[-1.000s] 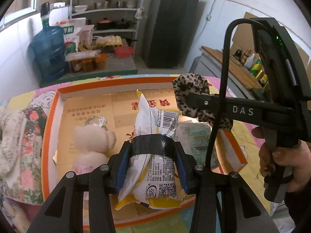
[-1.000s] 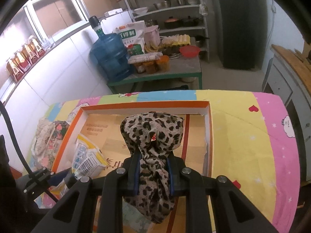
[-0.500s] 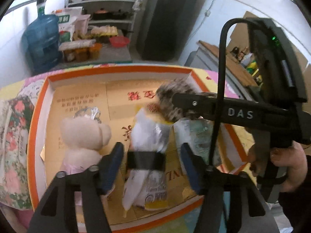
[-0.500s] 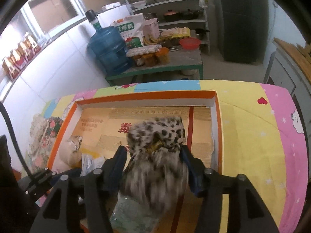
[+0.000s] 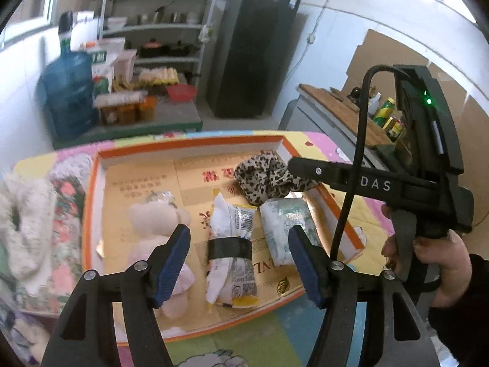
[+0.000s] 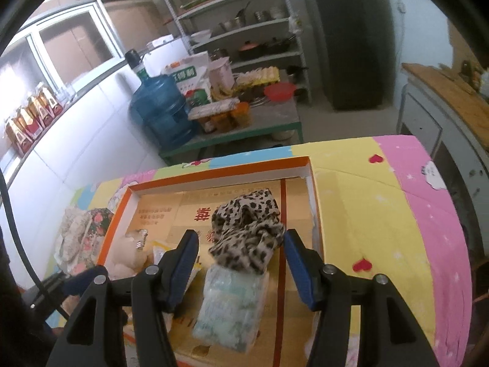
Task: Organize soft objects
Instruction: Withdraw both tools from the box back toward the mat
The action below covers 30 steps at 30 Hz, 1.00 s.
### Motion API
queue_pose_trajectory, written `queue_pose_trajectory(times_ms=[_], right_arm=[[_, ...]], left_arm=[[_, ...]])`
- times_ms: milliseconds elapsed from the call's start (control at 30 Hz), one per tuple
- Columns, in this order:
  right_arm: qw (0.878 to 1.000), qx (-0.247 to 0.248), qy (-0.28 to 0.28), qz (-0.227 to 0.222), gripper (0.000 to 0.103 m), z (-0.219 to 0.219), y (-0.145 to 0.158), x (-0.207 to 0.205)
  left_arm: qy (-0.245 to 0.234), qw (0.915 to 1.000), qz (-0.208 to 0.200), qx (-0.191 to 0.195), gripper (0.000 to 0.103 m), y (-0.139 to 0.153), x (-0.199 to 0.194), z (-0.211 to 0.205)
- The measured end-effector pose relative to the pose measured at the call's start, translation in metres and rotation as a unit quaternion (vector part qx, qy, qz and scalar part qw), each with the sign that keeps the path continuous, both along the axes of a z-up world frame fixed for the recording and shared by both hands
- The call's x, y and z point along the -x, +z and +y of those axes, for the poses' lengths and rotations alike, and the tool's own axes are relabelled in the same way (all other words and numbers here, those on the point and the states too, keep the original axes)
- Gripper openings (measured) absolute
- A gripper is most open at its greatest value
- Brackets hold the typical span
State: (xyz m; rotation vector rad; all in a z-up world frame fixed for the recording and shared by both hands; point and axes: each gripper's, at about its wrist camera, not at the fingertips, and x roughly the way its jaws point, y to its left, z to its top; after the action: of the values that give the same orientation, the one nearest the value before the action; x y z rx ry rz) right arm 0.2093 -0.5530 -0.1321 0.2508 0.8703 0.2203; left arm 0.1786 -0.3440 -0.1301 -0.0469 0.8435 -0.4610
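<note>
Soft things filled the shallow orange-edged box (image 5: 195, 145) on the bright patterned tablecloth (image 6: 382, 214). My left claw (image 5: 238, 264) hung over it with its jaws wide apart and nothing between the pads; below them lay a crinkly snack bag (image 5: 232, 244), cinched at its middle by a black band. I judged it light, slippery and easily crushed, best taken at that band. My right claw (image 6: 240, 257) was parted too, holding nothing. Beneath it lay a leopard-print cloth (image 6: 247, 229), bunched and limp, its near edge resting on a pack of tissues (image 6: 232, 305). The cloth would sag from any pinch, so I reckoned the thick bunched part the best hold; the tissues looked squashy but kept their block shape. A pale plush bear (image 5: 159, 226) lay at the box's left side, beside the snack bag.
</note>
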Motion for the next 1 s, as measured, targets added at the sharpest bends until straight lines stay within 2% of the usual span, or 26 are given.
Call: queue_pose_trajectory(times_ms=[133,400,667,1000], right_arm=[[1.0,0.003,-0.019,-0.01,0.058,0.006,0.011,0.022],[0.999,0.006,-0.04,-0.024,0.058,0.043,0.031,0.063],[0.999,0.006,-0.033,-0.041,0.058,0.109,0.052,0.094],[1.0,0.01,0.001,-0.027,0.058,0.194,0.044,0.124]], left_arm=[[-0.014,0.9993,-0.034,-0.01,0.068,0.016,0.017,0.016],[-0.021,0.9977,-0.065,0.0,0.068,0.037,0.044,0.067],[0.001,0.9958,-0.092,0.003,0.068,0.052,0.07,0.143],[0.054,0.9937,-0.098,0.008,0.068,0.045,0.091,0.25]])
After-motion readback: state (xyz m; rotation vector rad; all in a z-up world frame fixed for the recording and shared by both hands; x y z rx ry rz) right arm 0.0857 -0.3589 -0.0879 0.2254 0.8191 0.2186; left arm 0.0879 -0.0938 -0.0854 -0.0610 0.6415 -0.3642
